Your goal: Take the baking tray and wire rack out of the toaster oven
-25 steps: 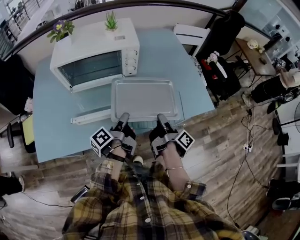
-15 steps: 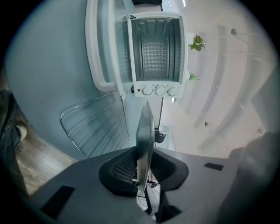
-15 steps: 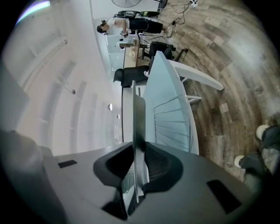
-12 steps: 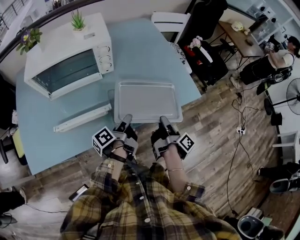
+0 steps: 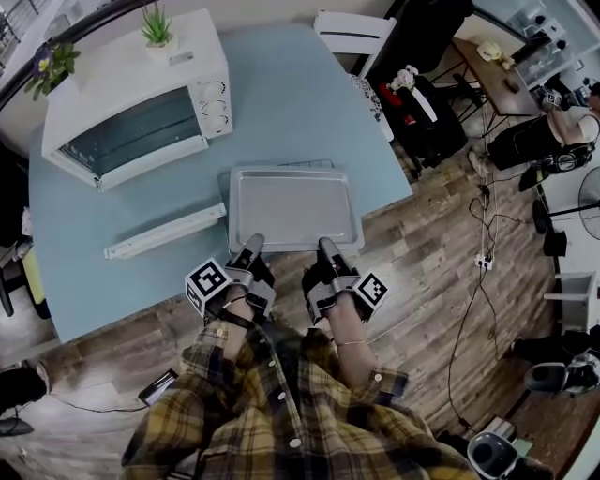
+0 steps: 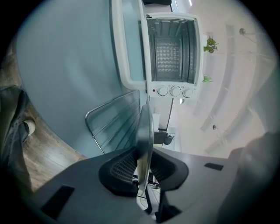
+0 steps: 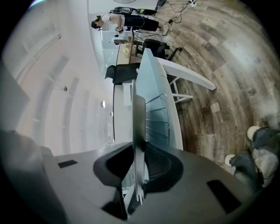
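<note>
Both grippers hold the near rim of the grey baking tray [image 5: 291, 206], which hangs flat over the blue table [image 5: 281, 103]. My left gripper [image 5: 253, 244] is shut on the rim's left part, my right gripper [image 5: 327, 247] on its right part. In each gripper view the tray [image 6: 145, 127] [image 7: 138, 127] runs edge-on between the pads. The wire rack [image 6: 109, 122] lies under the tray, its bars showing past the far edge [image 5: 305, 164]. Whether tray and rack touch I cannot tell. The white toaster oven [image 5: 141, 94] stands at the back left with its door [image 5: 164, 232] folded down.
Two small potted plants [image 5: 156, 26] stand on the oven. A white chair [image 5: 354, 33] and a black chair with bags are beyond the table's right side. The table's near edge is just under my grippers. A person [image 5: 553, 141] is at the far right.
The tray has come towards me and down, away from the oven door it overlapped before. The rack's far edge now shows beyond the tray. Both grips are unchanged.
</note>
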`<state>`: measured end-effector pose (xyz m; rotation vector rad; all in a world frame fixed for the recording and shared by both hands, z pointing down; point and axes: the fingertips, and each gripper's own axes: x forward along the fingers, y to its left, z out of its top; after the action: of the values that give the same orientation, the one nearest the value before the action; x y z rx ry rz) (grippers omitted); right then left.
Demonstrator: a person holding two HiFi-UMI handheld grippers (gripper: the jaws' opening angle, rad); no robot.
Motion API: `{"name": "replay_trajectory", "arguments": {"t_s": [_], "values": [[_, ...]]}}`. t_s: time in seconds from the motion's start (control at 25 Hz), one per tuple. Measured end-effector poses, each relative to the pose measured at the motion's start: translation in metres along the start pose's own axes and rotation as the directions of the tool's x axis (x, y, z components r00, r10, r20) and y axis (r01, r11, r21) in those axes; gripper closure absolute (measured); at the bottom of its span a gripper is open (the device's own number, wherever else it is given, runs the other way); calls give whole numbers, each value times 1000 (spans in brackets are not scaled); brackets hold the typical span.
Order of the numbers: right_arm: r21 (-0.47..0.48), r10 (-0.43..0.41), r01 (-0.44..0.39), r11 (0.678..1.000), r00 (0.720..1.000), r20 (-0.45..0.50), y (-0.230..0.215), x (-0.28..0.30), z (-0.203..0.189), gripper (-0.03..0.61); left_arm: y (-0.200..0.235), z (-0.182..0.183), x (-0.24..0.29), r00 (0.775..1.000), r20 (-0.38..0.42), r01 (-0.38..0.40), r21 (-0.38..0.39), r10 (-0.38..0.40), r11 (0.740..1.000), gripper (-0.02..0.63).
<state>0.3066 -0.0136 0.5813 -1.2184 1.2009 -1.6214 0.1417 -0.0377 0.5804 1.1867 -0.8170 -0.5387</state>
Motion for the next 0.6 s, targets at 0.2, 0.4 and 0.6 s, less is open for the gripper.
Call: {"name": "replay_trajectory", "arguments": {"t_s": [0.2,0.4,0.6], "values": [[7,-24,24,1000,1000,-14,-10,8,-6,500,13,8,-2,1000,13,-23,-31,23,999,546],[7,-35,35,999,999,11,-18,15,-4,502,23,10,1,998,-20,-56,-45,55,997,550],[23,-64,63,998,997,47,-27,20,-2,506,27,9,1,997,-56,-60,-85,55,995,511]]}}
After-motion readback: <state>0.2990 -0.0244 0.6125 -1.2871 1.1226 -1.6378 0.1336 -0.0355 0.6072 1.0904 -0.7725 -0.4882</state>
